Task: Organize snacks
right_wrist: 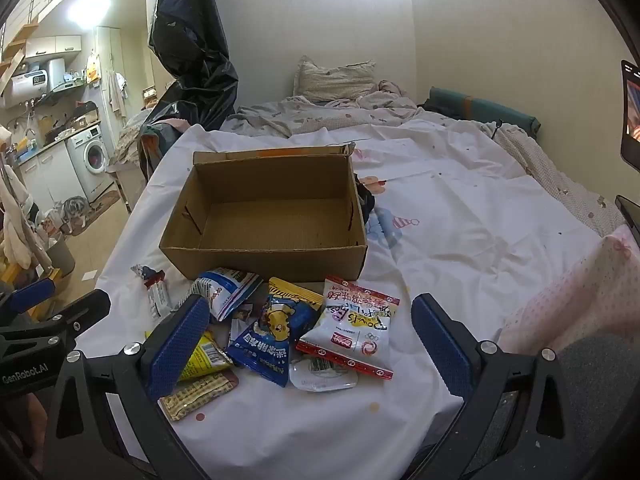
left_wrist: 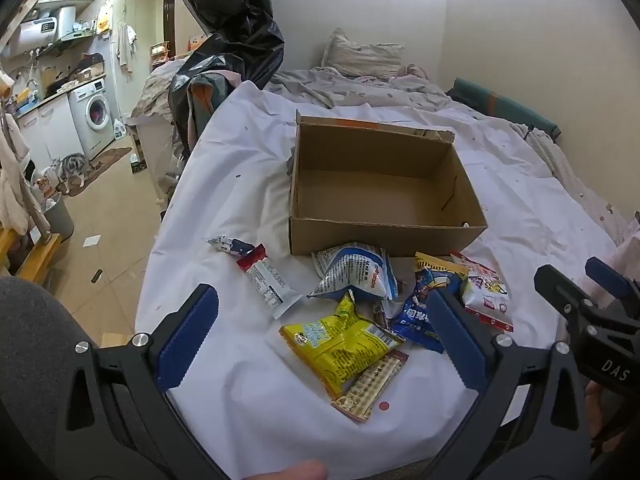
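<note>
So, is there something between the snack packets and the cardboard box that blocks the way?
Nothing visible does. The snack packets lie in a pile just in front of the cardboard box; its top is open and its inside looks empty. Both claws are open and hold nothing.

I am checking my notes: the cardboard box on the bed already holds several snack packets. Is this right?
Not quite. The cardboard box is empty; the snack packets lie on the sheet in front of it, as the right wrist view shows.

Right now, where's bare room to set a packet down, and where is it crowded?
Free: the cardboard box's bare floor, and the white sheet right of it. Crowded: the snack pile in front of the box, yellow packet to red-trimmed white packet.
</note>
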A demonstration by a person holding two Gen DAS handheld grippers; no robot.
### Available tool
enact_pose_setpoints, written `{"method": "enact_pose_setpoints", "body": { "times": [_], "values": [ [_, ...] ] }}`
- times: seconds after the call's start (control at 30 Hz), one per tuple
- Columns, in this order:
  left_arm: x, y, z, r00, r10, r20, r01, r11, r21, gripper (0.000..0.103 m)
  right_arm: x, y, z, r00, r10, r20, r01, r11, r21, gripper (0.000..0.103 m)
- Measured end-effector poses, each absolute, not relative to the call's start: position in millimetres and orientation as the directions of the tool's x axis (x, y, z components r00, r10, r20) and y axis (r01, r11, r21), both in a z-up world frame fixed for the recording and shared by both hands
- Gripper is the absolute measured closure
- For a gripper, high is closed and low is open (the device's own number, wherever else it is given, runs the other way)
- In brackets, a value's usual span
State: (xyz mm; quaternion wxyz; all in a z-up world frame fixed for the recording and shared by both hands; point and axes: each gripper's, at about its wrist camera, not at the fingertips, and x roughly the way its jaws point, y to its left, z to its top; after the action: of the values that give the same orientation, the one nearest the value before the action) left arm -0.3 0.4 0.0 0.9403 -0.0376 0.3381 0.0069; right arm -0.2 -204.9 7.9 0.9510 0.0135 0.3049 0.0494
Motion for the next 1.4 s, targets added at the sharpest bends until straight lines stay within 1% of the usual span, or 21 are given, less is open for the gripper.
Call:
{"method": "enact_pose_setpoints", "body": {
  "times": [1.4],
  "values": [
    [-0.1,-0.3,-0.1,0.771,-0.002,-0.637,-0.037,0.998,-0.048,0.000,0.5,-206.1,9.6,0.811,0.105,-0.576,-0.087,0.995,0.058,0.000]
  ]
}}
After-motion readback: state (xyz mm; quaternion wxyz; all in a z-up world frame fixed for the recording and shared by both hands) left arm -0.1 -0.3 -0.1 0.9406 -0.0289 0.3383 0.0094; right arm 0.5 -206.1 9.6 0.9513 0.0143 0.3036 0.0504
